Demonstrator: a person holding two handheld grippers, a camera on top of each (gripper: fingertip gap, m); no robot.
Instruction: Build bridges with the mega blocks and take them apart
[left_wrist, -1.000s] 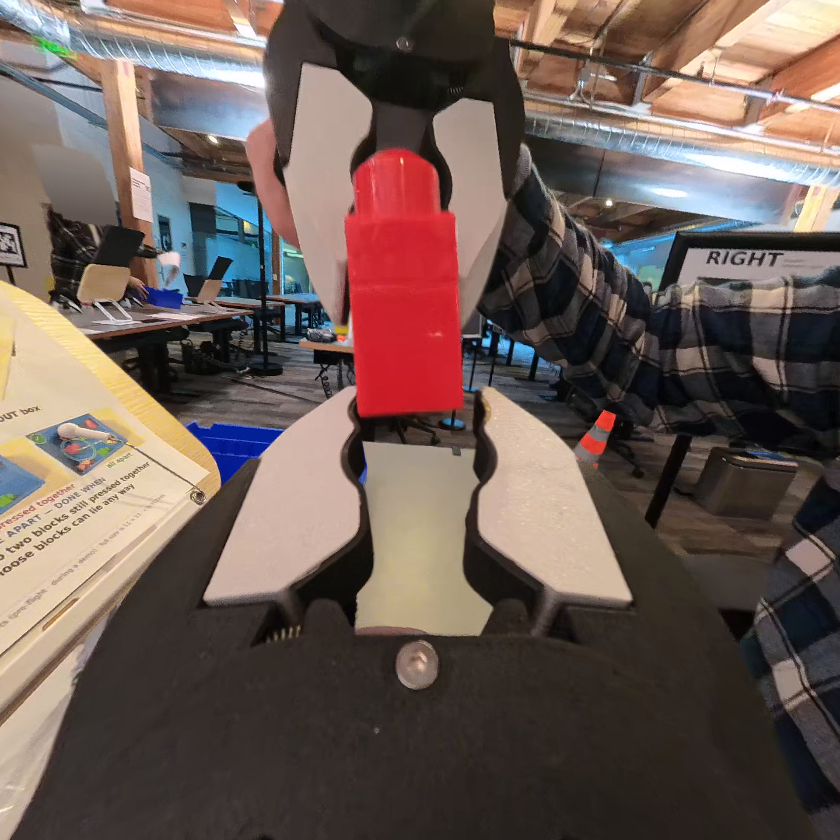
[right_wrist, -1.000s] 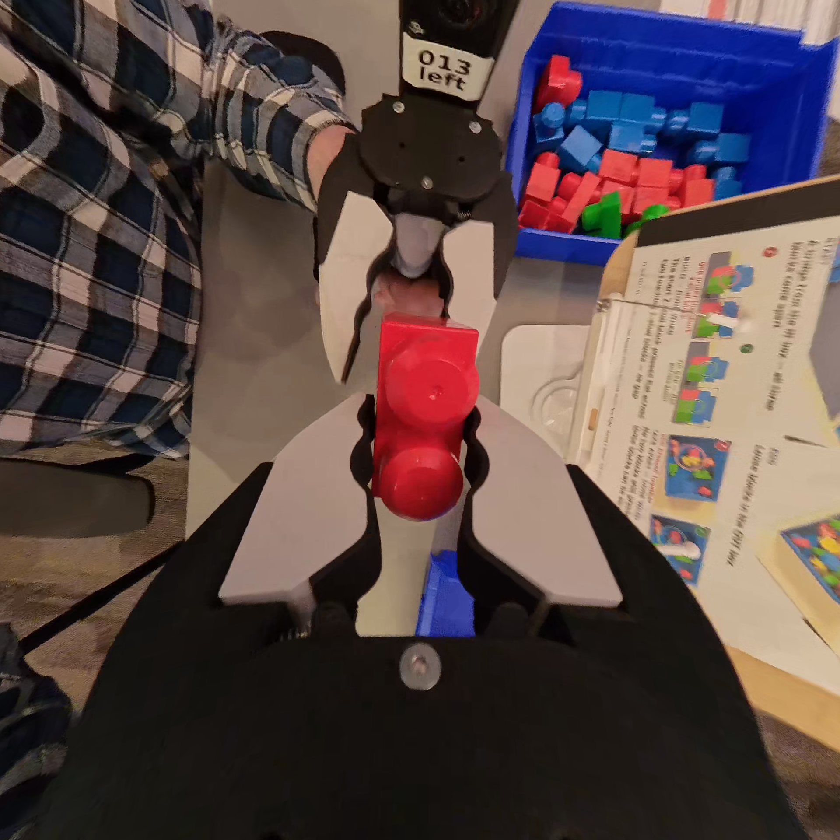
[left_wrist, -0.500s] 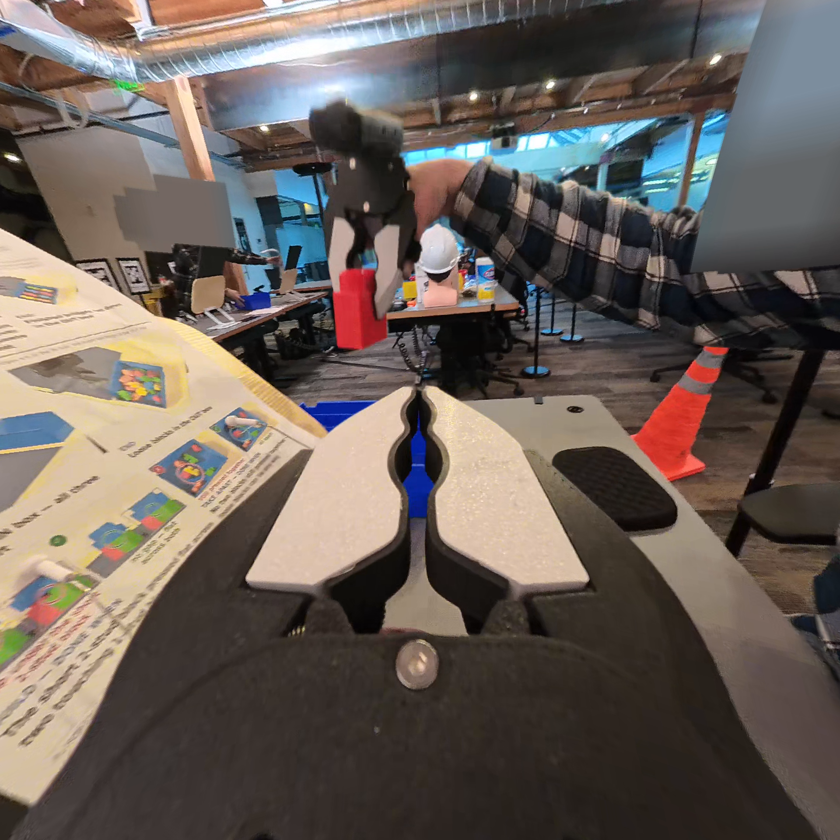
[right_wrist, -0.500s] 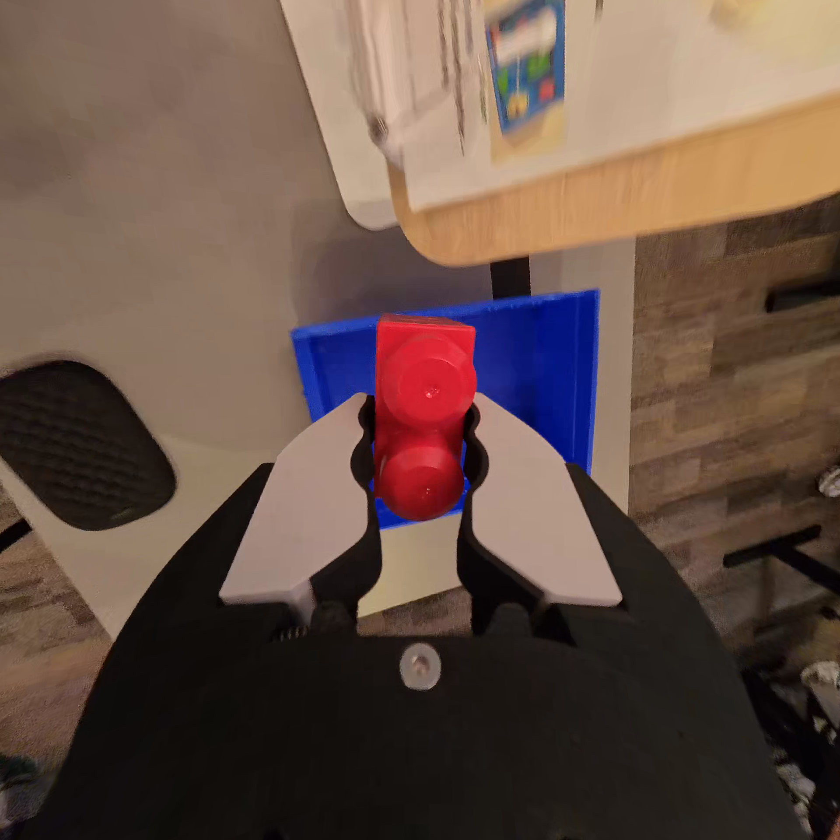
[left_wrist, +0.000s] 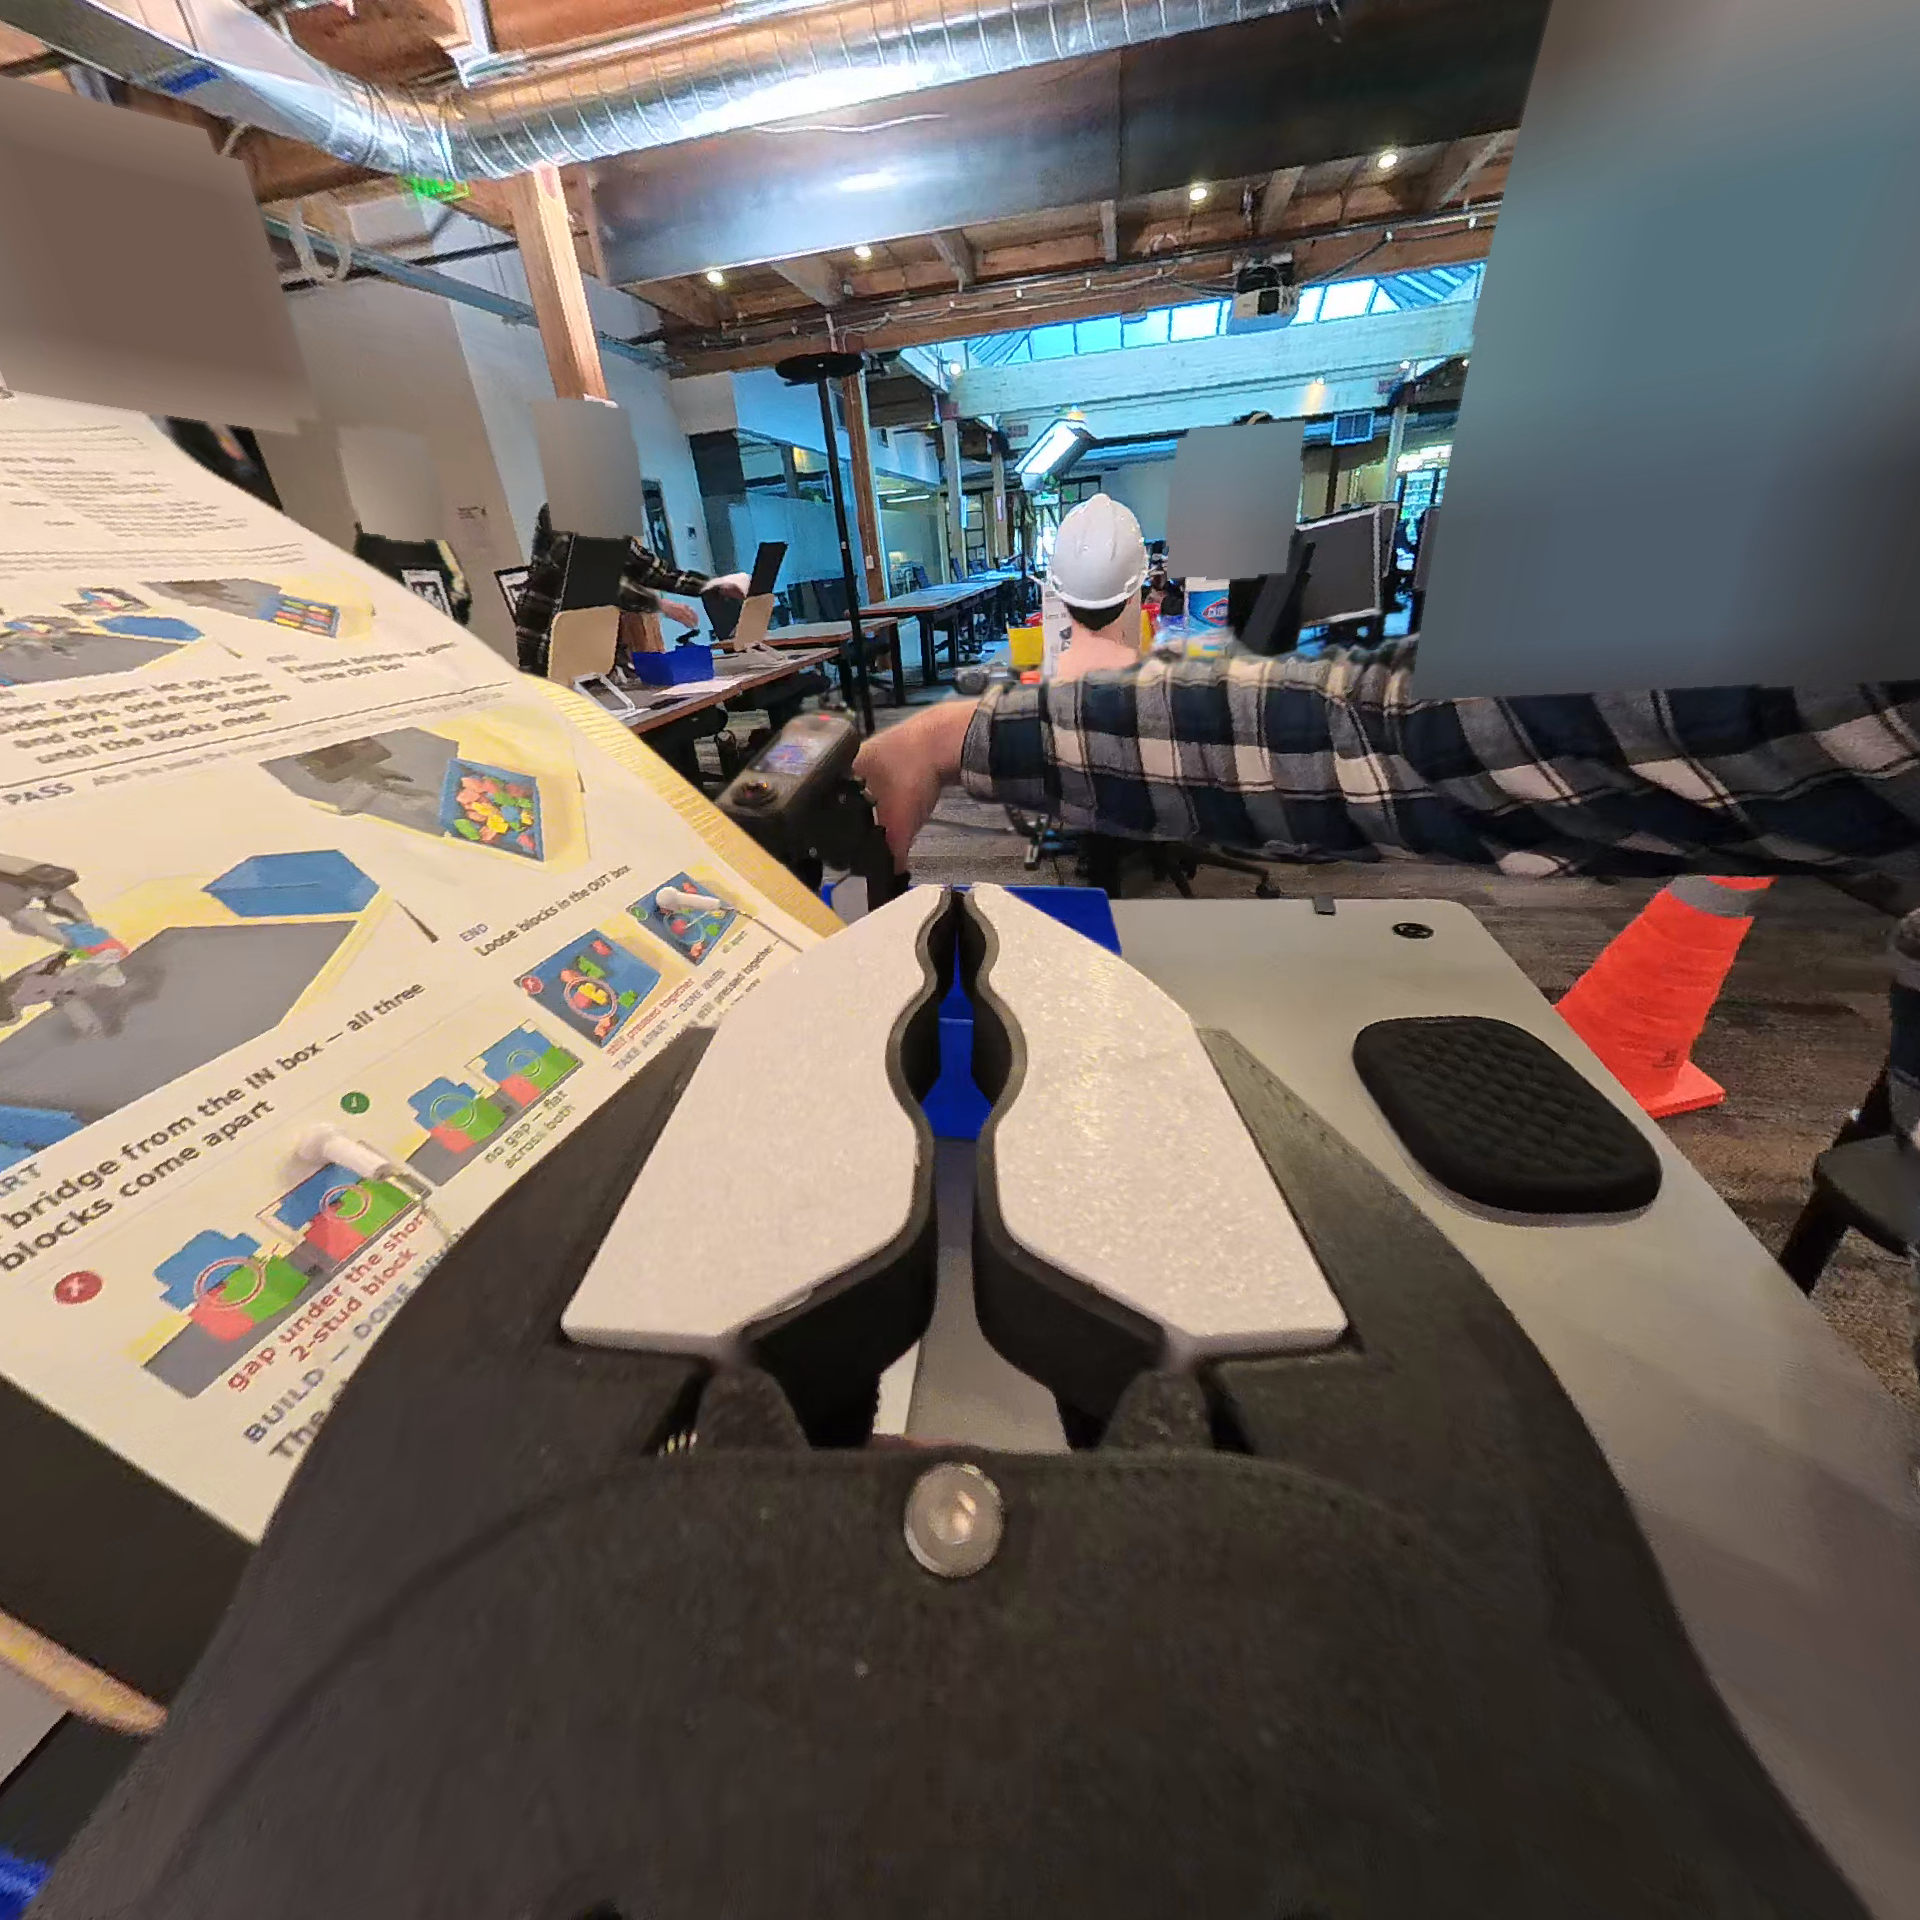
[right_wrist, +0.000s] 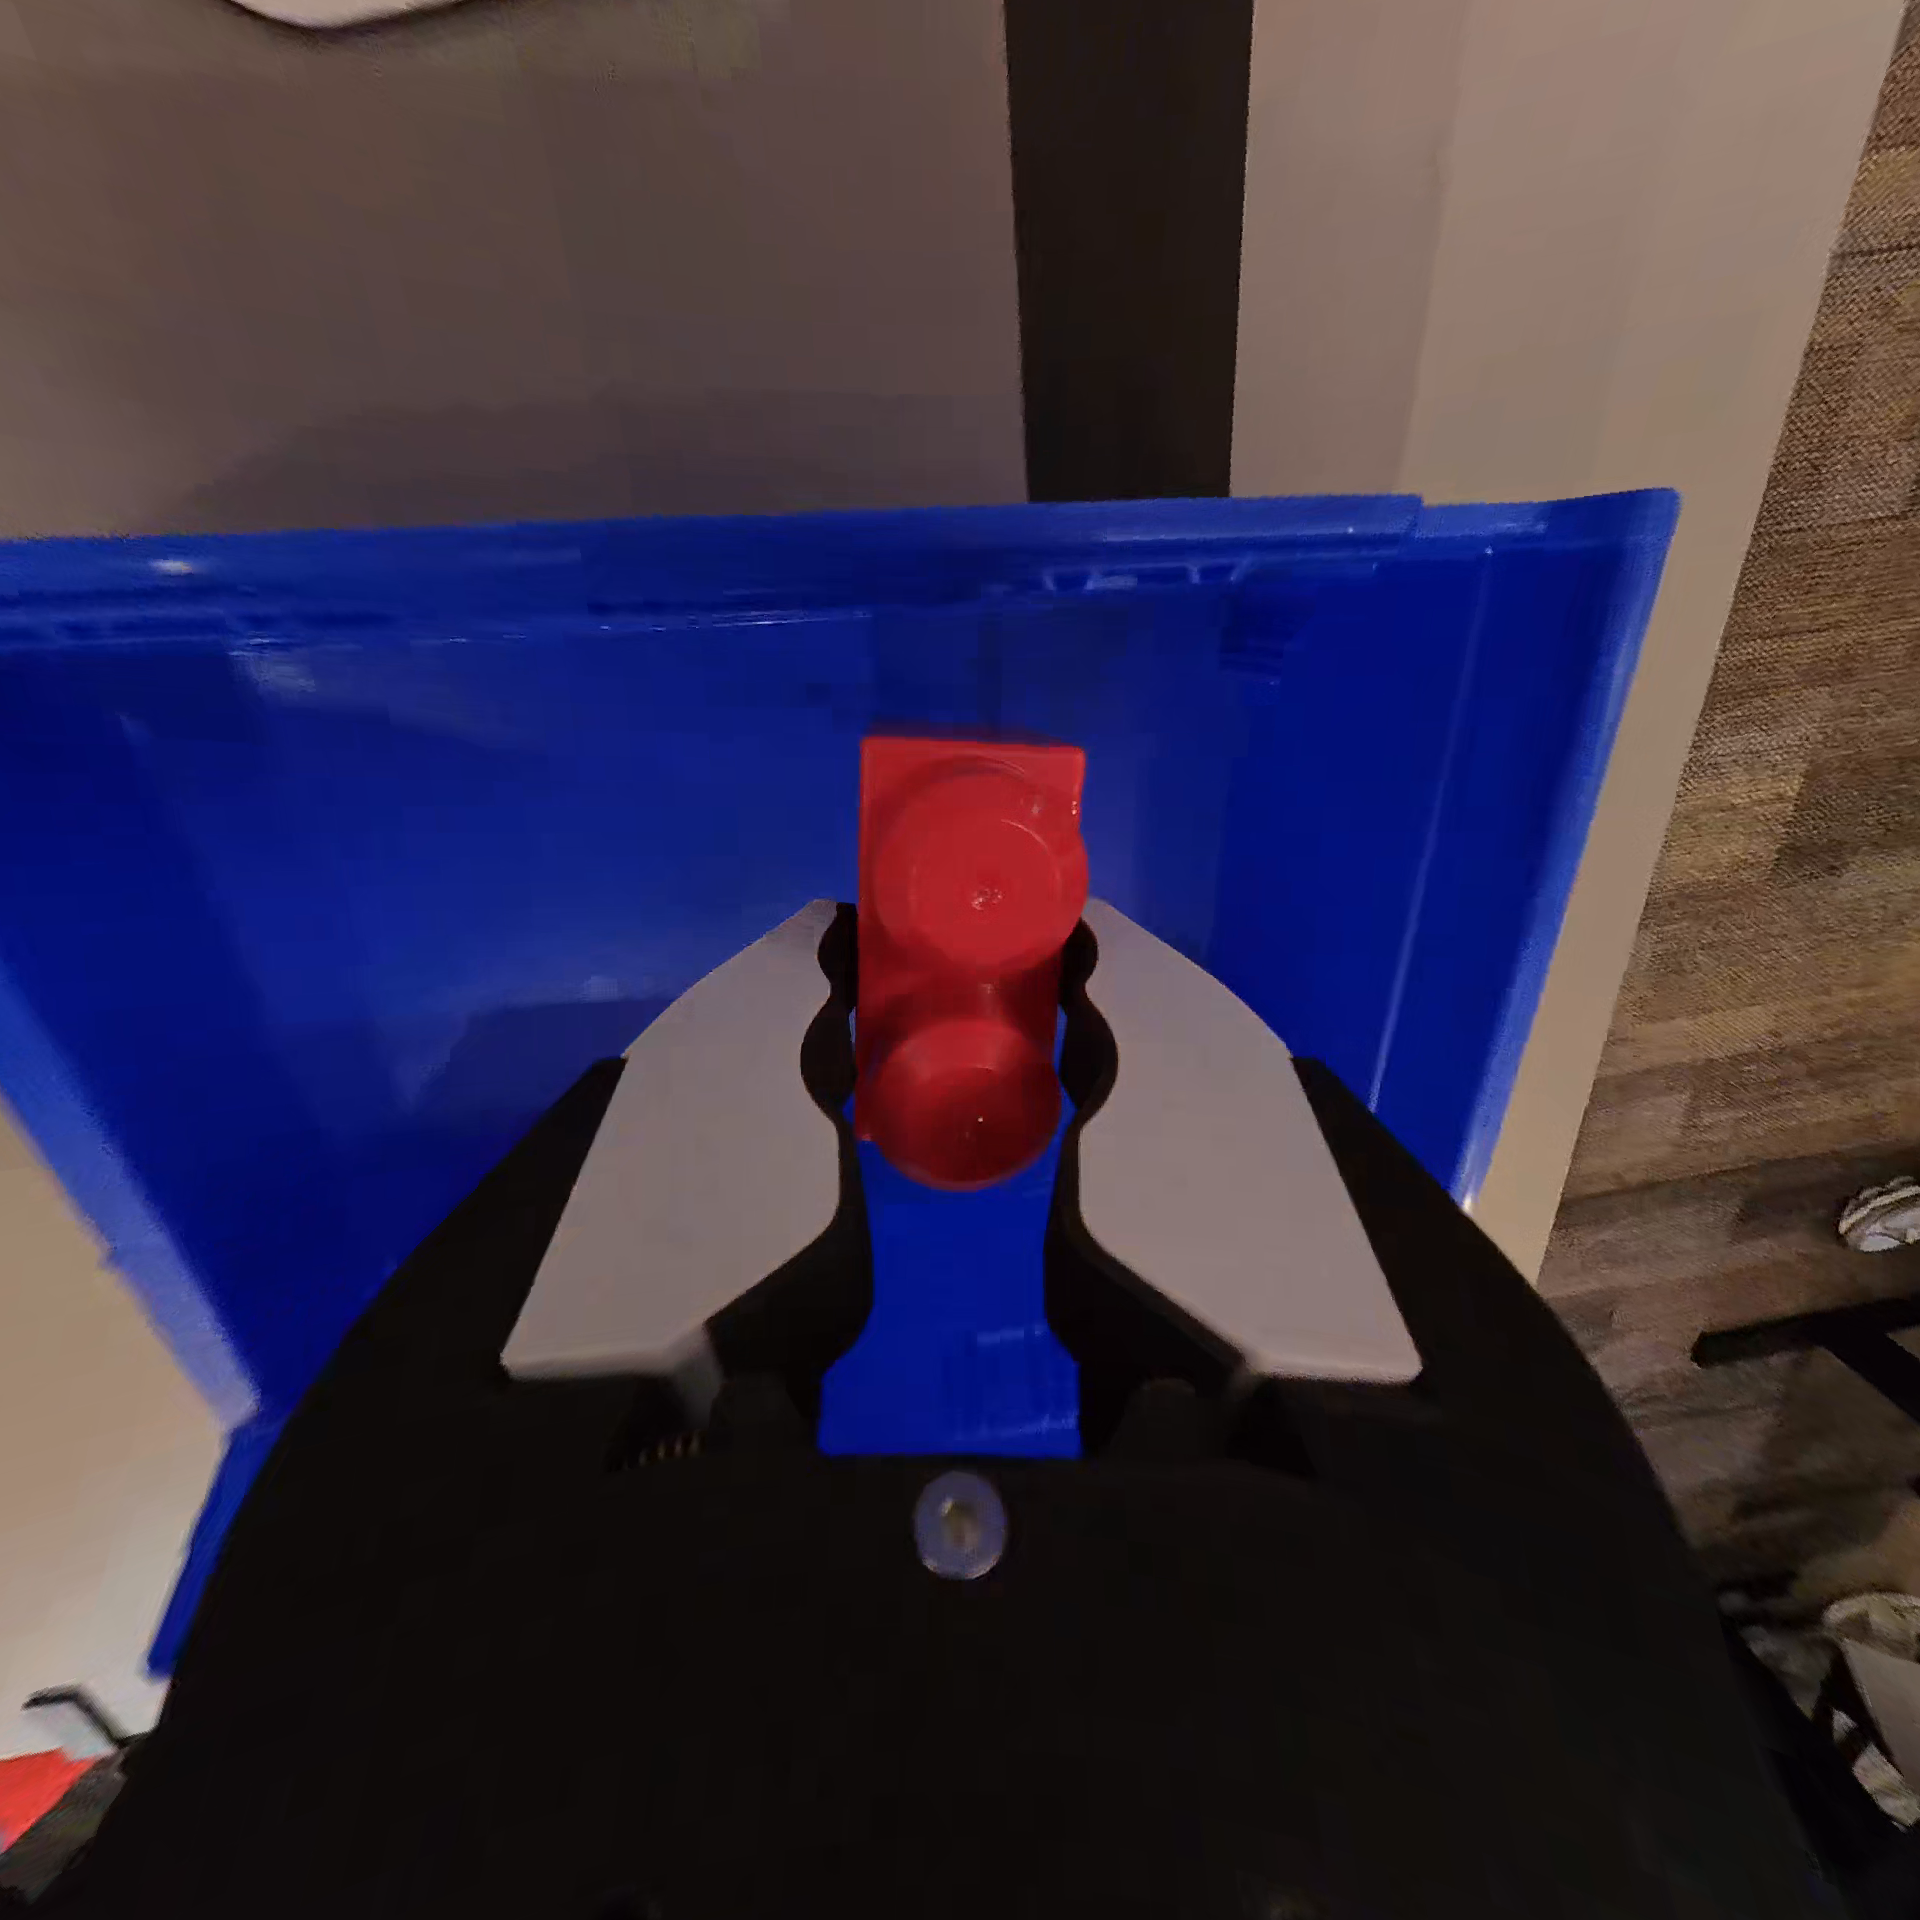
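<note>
Two studs faced my right camera: the right gripper (right_wrist: 961, 997) had its pads pressed on the sides of a red two-stud block (right_wrist: 971, 935), jaws partway apart at the block's width, holding it over the open blue bin (right_wrist: 416, 831). Nothing else showed inside the bin from that angle. I judged the step in hand to be dropping this loose block into the bin, and doing it well meant keeping the block clear of the bin's walls, lowering a little so it would not bounce out, then parting the jaws cleanly without dragging the block sideways.

On the other side, the left gripper (left_wrist: 956, 914) was fully closed on nothing, its fingertips touching, resting low above the grey table (left_wrist: 1299, 987) and pointing toward the bin's near edge (left_wrist: 1049, 914). Beside it on the left lay the printed instruction sheet (left_wrist: 260, 935). Farther off, my right hand (left_wrist: 904, 769) reached across from the right, plaid sleeve (left_wrist: 1247, 748) stretched out nearly level, wrist bent downward over the bin. An orange cone (left_wrist: 1652, 987) stood on the floor beyond the table.
</note>
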